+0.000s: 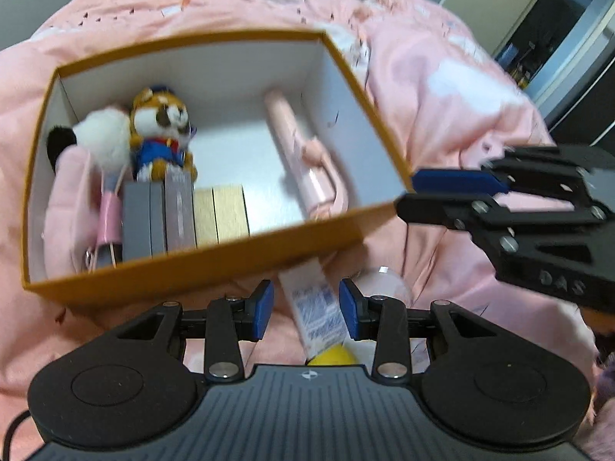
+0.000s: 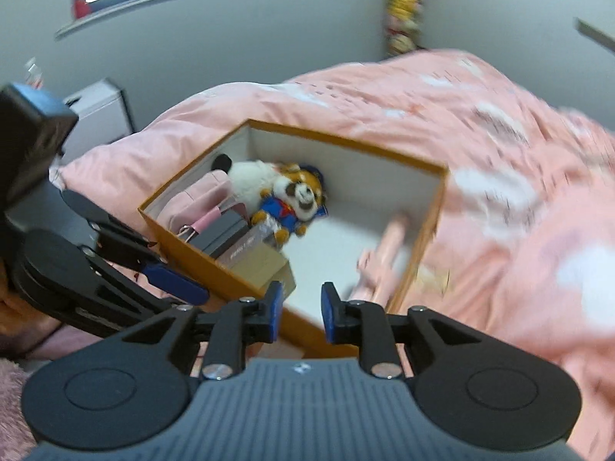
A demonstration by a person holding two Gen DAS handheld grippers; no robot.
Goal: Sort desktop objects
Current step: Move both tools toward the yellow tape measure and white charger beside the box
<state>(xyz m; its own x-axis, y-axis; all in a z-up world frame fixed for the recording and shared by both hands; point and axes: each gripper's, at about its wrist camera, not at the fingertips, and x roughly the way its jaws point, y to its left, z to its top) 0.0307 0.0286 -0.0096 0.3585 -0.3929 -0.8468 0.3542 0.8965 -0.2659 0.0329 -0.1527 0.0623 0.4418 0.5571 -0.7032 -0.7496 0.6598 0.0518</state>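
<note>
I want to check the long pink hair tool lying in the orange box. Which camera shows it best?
The left wrist view: the long pink hair tool shows whole along the orange cardboard box's right wall. The right wrist view shows only a blurred part.

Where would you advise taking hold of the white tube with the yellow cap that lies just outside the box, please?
Grip the white tube across its flat printed body, near the middle, coming from above. It lies flat on the pink bedding, its length running away from the left tool, whose pads already stand either side of it. The yellow cap is rounder and probably more slippery.
</note>
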